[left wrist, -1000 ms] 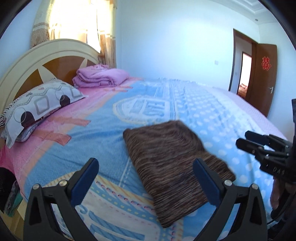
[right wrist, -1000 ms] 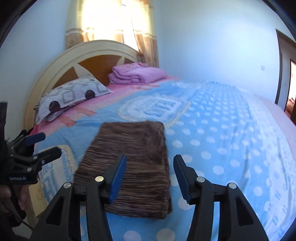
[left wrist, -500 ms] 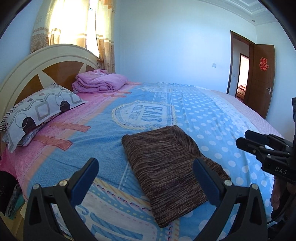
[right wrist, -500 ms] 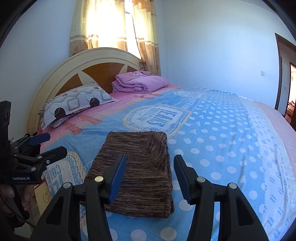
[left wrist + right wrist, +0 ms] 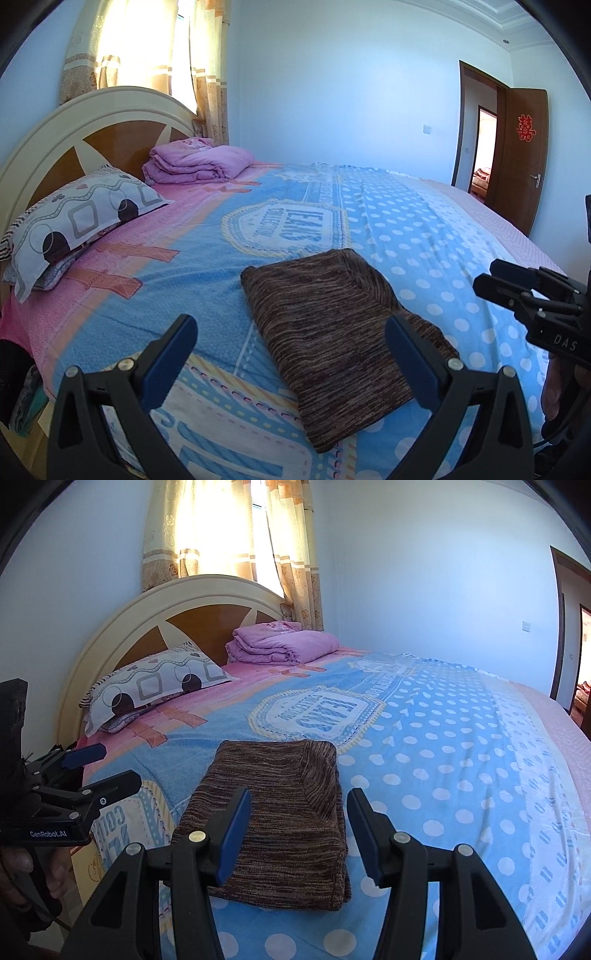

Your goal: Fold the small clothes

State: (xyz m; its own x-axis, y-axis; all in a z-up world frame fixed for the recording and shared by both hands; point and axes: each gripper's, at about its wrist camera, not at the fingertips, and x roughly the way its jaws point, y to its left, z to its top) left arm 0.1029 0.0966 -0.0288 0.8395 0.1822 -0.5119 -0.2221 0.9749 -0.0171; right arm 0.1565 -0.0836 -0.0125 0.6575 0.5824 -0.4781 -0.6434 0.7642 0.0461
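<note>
Since a second ago your view has lifted; the garment has not shifted. Item: brown marled knit, folded rectangular, flat on fleecy bed cover, beyond both jaws, which stand open, empty.

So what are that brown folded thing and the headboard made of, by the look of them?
The brown folded garment looks like a soft knit, matte, with fine streaky brown and tan ribs. The headboard seems to be wood or board: glossy brown panels that reflect light, framed in smooth cream paint.

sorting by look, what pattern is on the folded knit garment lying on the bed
Fine brown and dark streaky stripes on the folded knit garment; right wrist view shows it best.
</note>
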